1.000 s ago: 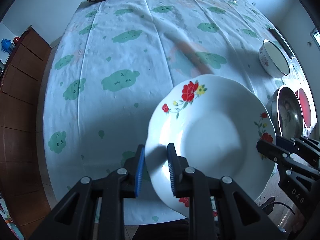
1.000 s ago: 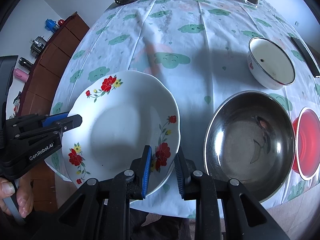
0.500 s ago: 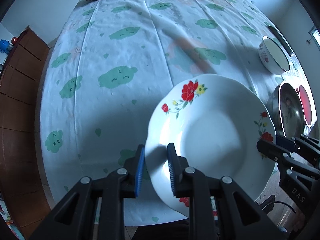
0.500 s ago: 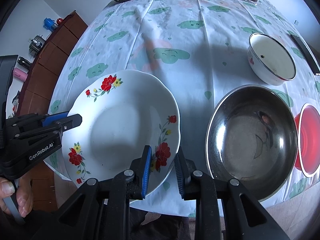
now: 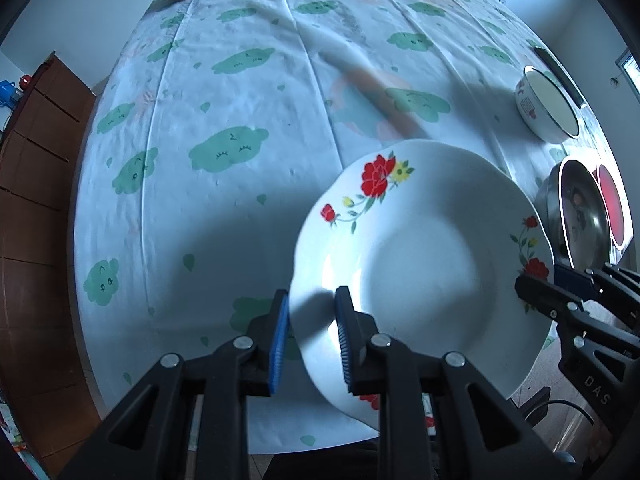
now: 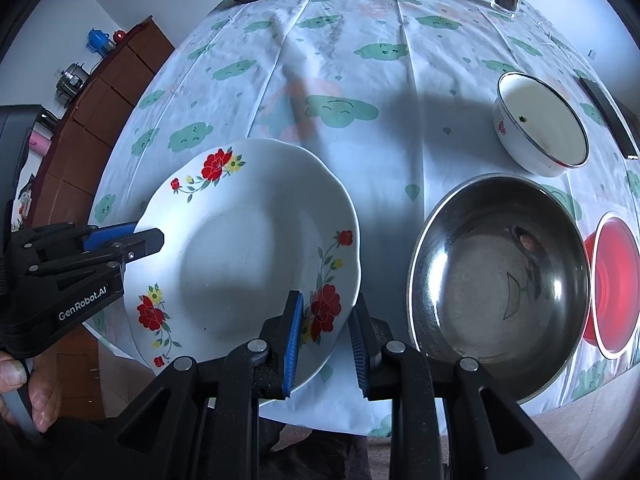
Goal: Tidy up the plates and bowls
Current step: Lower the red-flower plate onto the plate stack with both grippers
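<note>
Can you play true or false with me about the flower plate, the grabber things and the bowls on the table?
1. Both grippers hold the flowered plate by its rim. True: the left gripper pinches one edge and the right gripper the opposite edge.
2. The steel bowl has soup in it. False: it looks empty, with only reflections inside.
3. The red bowl sits beside the steel bowl, at the table's edge. True.
4. The white enamel bowl is stacked inside the steel bowl. False: it stands apart on the tablecloth, farther from the camera.
5. The plate is painted with blue stars. False: it has red and yellow flowers.
</note>
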`<state>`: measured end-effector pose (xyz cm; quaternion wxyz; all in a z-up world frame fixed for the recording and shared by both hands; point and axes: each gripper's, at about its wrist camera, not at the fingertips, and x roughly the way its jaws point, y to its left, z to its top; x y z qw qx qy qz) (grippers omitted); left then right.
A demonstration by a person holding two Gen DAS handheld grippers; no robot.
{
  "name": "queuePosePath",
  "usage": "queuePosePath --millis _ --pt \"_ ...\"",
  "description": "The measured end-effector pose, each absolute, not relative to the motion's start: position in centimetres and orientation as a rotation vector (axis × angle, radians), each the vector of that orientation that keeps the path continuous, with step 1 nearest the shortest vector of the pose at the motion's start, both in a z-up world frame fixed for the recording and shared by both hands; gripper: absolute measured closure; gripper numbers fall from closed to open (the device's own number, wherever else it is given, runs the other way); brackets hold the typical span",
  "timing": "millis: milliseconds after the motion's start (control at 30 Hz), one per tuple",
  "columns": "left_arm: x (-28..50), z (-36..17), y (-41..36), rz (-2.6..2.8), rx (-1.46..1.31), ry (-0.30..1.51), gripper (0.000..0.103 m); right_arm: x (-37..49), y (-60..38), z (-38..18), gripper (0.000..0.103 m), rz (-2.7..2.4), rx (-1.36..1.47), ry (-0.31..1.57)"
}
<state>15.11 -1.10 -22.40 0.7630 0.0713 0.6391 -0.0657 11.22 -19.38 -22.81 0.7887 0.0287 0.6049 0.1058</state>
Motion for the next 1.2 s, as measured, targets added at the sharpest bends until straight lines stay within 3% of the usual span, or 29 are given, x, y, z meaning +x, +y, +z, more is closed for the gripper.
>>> queuePosePath --millis 1200 --pt "15.04 -22.55 -1.01 -0.147 0.151 1.382 0.083 10.97 -18.63 -23.23 0.076 0.218 -0.01 1.295"
